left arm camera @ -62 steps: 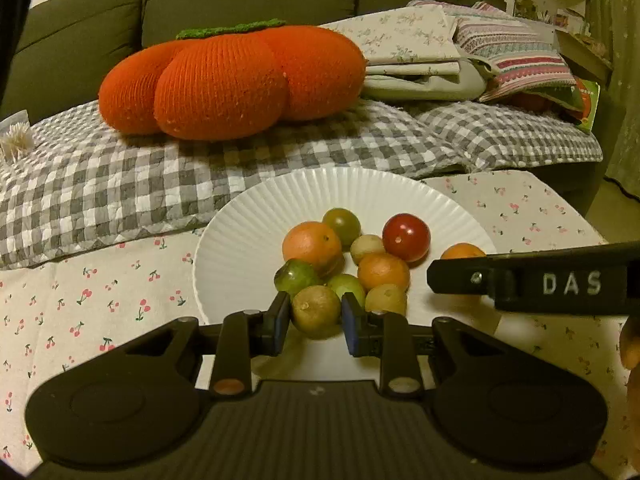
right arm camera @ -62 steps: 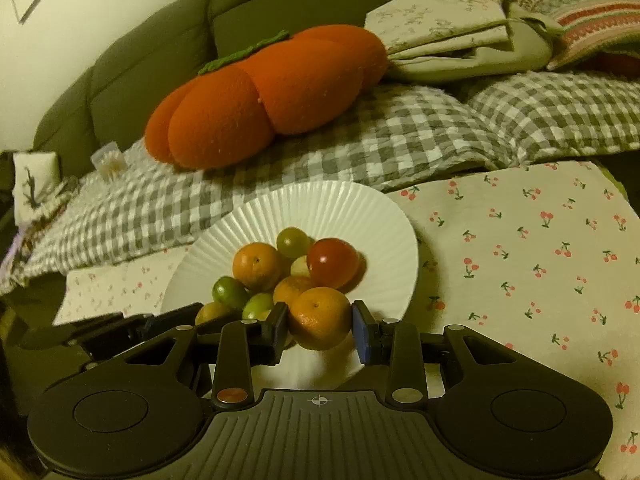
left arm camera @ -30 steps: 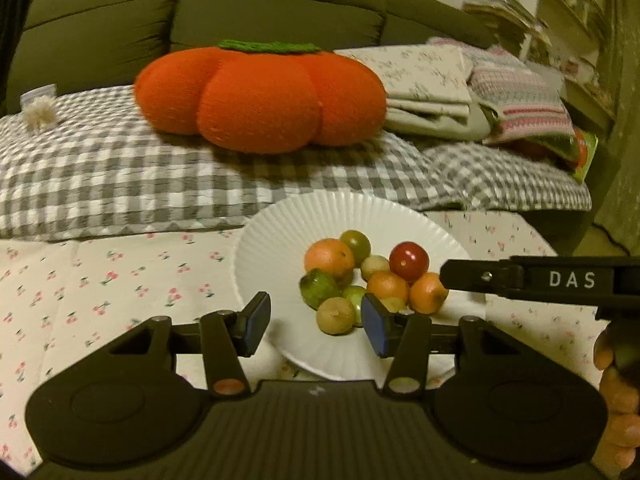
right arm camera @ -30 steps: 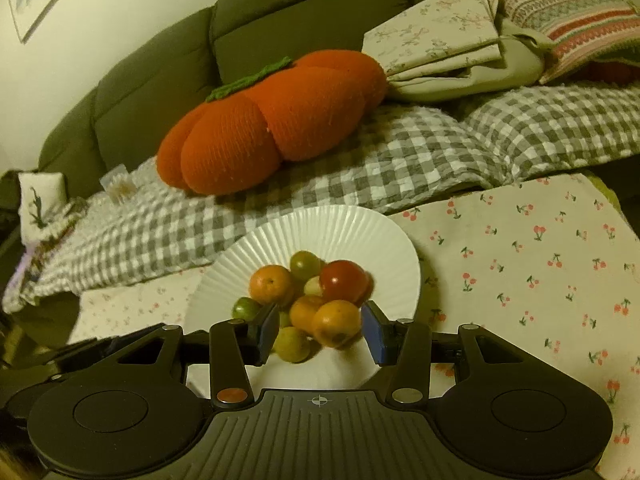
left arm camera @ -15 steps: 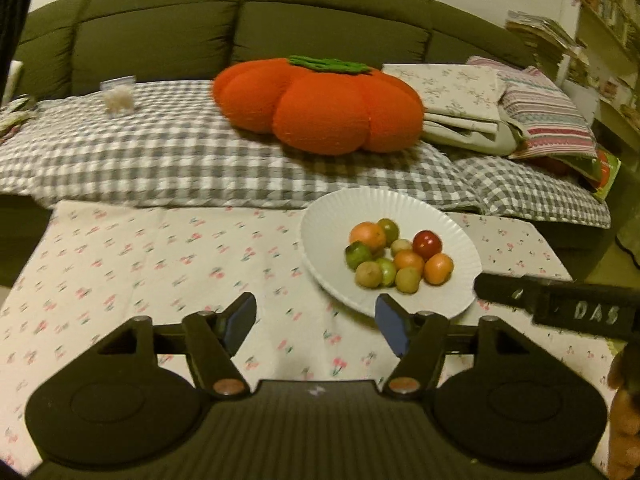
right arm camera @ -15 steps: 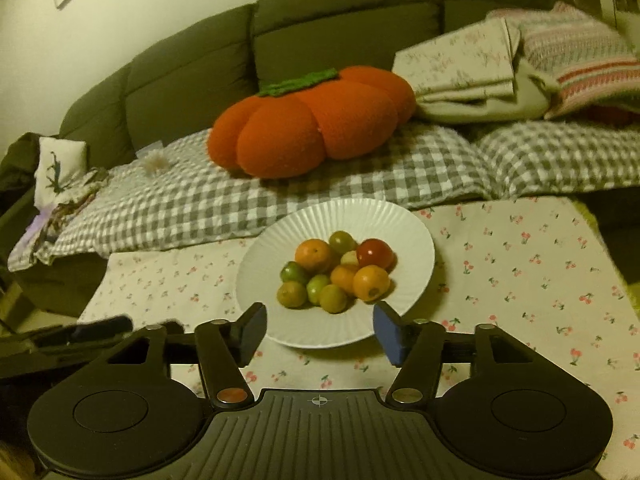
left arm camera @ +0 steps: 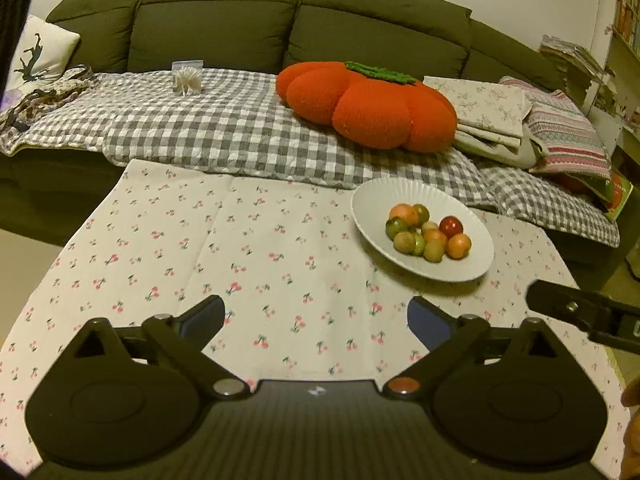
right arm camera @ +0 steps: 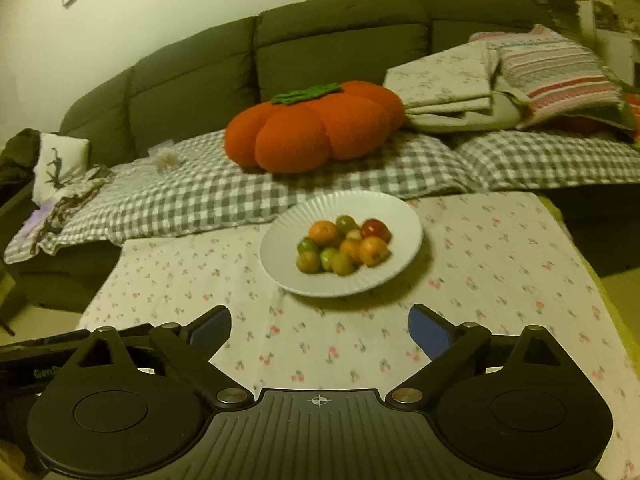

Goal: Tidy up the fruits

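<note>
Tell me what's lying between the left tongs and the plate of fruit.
Only bare cherry-print tablecloth; nothing sits between the open left tongs and the plate, as the left wrist view shows.

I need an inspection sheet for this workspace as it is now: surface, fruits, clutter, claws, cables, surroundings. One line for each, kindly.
Surface: cherry-print cloth covers the table, mostly bare.
Job's things: small orange, green and red fruits piled together on the white plate; none seen off the plate.
Clutter: nothing seen on the cloth.
Claws: left claw open, holding nothing; right claw open, holding nothing; both short of the plate.
Cables: nothing seen.
Surroundings: green sofa with checked blanket, orange pumpkin cushion, folded linens.
</note>
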A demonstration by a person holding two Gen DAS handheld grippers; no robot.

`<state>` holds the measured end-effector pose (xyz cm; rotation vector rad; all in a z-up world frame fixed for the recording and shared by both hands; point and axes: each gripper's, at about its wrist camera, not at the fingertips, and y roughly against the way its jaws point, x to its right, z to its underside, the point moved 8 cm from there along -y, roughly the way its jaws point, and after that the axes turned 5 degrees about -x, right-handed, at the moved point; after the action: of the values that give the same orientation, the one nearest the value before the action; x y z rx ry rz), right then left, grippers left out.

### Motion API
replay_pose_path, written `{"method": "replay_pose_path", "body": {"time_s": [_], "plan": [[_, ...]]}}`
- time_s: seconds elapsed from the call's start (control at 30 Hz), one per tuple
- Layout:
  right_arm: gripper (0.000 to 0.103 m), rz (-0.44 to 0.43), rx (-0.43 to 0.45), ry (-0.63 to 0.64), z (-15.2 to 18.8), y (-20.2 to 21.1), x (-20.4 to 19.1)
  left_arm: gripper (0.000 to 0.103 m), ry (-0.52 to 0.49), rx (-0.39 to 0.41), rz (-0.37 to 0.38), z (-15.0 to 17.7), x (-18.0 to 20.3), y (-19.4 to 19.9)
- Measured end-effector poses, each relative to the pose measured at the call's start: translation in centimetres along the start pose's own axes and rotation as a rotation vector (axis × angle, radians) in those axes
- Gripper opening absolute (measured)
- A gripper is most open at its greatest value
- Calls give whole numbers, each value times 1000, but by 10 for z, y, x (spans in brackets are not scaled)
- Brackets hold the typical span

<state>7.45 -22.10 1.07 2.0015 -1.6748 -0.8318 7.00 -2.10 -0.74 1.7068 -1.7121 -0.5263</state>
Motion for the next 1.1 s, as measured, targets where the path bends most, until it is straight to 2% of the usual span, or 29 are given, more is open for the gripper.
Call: {"method": "replay_pose_path", "body": {"time_s": [0.1, 0.33, 0.7, 1.1], "plan": [[100, 19, -4, -26, 11, 10, 0, 100, -7, 1, 9, 3, -1, 4], [103, 46, 22, -7, 14, 25, -2, 102, -27, 13, 22, 6, 4, 5], [103, 83, 6, 31, 33, 4, -5, 102, -57, 13, -17, 12, 7, 5], [103, 102, 9, 47, 36, 2, -3, 102, -85, 17, -43, 13, 6, 3]]}}
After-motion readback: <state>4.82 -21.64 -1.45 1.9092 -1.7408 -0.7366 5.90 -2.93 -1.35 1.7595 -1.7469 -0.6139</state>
